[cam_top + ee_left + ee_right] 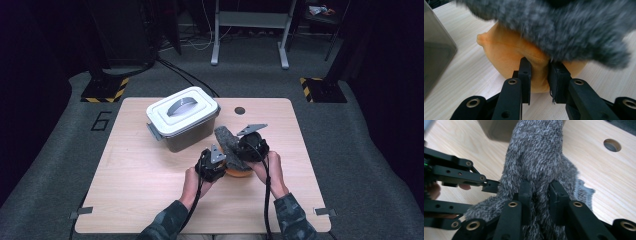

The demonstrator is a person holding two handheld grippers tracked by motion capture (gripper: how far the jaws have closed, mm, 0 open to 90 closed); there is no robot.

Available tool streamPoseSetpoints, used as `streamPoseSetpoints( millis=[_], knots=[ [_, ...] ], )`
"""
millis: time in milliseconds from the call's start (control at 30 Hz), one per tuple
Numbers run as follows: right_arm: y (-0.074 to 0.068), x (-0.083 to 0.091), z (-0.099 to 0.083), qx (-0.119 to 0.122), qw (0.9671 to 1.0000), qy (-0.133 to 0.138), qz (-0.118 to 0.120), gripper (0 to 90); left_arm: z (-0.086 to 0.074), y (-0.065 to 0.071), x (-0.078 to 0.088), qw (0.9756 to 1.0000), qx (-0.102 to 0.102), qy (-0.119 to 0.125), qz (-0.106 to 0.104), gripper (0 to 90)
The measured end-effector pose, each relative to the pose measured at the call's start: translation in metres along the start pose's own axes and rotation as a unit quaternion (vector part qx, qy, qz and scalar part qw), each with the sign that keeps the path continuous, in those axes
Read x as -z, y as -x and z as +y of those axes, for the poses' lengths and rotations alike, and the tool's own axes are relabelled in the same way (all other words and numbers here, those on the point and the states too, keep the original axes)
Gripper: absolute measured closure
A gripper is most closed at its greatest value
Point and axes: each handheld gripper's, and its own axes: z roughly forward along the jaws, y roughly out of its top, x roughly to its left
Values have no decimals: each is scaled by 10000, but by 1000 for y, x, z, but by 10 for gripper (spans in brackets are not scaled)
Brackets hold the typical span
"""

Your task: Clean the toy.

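The orange toy (506, 57) lies on the table (150, 200), just in front of the box (185, 120). It looks soft and squashy, like a small stuffed ball with a little nub on one side. It is likely very light. It should bend when squeezed and not break. A fold of its skin seems a good place to pinch.

The left gripper (539, 82) does just that. Its jaws are nearly closed and pinch a fold of the orange toy low at its near side.

On top of the toy lies a grey furry cloth (536, 157). It is floppy and fluffy, and it will hang and drag when lifted. It may be sewn to the toy or only laid on it; the pictures cannot tell. The right gripper (540, 202) has its jaws closed tight on a bunch of this fur and holds it up, so one end stands tall over the toy, toward the box.

The box is grey with a white lid (183, 110) and a grey handle on it. The lid is on, so nothing can go inside until it comes off. It stands very near the toy, and the raised cloth could brush against it.

Behind the toy and right of the box there is a small round hole (240, 110) in the table. The two grippers are close together and could bump.
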Motion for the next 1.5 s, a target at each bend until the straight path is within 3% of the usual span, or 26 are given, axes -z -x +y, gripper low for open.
streamPoseSetpoints(
  millis=[100,300,767,1033,1500],
  knots=[
    [0,-8,-2,52,9999,-80,-57,739,0,0,-1,10000,42,18,9,738],
    [7,-5,-7,41,9999,-79,-104,738,0,0,-1,10000,7,10,23,738],
    [37,2,-33,-449,9984,-121,-331,737,-1,1,-2,10000,23,21,9,738],
    [55,0,-50,-737,9955,-244,-541,737,-2,-1,-2,10000,66,13,-2,738],
    [77,-22,-80,-1246,9883,-642,-594,737,-2,-1,-3,10000,86,16,-2,738]
  ],
)
